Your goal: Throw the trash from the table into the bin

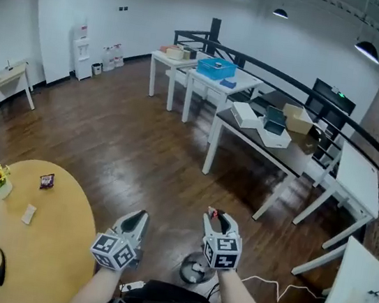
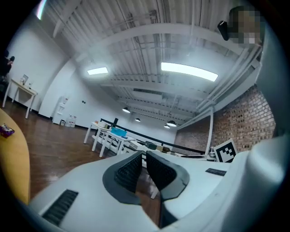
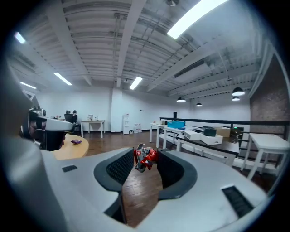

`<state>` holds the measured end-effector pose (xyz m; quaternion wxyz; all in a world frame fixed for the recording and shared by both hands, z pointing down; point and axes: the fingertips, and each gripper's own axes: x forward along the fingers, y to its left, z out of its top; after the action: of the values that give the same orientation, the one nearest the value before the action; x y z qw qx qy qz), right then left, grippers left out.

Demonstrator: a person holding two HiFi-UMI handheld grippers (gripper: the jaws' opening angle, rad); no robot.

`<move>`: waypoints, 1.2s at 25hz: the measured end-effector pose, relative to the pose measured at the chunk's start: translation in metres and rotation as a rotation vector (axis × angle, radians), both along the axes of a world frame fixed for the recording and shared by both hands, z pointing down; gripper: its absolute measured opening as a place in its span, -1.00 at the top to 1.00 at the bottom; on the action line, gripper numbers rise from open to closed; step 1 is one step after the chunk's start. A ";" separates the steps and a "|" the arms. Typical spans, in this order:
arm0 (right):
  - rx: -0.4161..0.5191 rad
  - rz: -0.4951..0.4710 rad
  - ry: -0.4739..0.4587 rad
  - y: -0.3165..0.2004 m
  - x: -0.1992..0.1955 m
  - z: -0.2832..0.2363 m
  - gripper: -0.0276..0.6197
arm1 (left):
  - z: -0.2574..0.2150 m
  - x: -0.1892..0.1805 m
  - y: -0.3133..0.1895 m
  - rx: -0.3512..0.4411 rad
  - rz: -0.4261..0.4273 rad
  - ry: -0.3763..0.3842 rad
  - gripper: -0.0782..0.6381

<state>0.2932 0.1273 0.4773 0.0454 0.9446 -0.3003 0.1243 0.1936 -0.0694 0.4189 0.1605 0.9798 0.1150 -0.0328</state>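
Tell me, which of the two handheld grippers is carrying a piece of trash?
The right gripper: a crumpled red wrapper is pinched between its jaws. The left gripper has nothing between its jaws.

A crumpled red wrapper sits pinched in the right tongs, near what may be the bin.
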 end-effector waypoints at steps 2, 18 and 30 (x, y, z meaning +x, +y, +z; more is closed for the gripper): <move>0.007 0.072 -0.015 0.029 0.002 0.007 0.39 | 0.004 0.017 0.020 0.006 0.066 -0.012 0.69; -0.045 0.285 -0.177 0.145 0.009 0.092 0.39 | 0.080 0.091 0.112 0.027 0.282 -0.200 0.69; -0.075 0.266 -0.374 0.157 0.007 0.190 0.39 | 0.161 0.117 0.121 0.073 0.286 -0.387 0.69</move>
<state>0.3004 0.2839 0.6678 0.0072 0.9341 -0.1715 0.3131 0.3103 0.0519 0.5795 0.1471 0.9467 0.2206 0.1826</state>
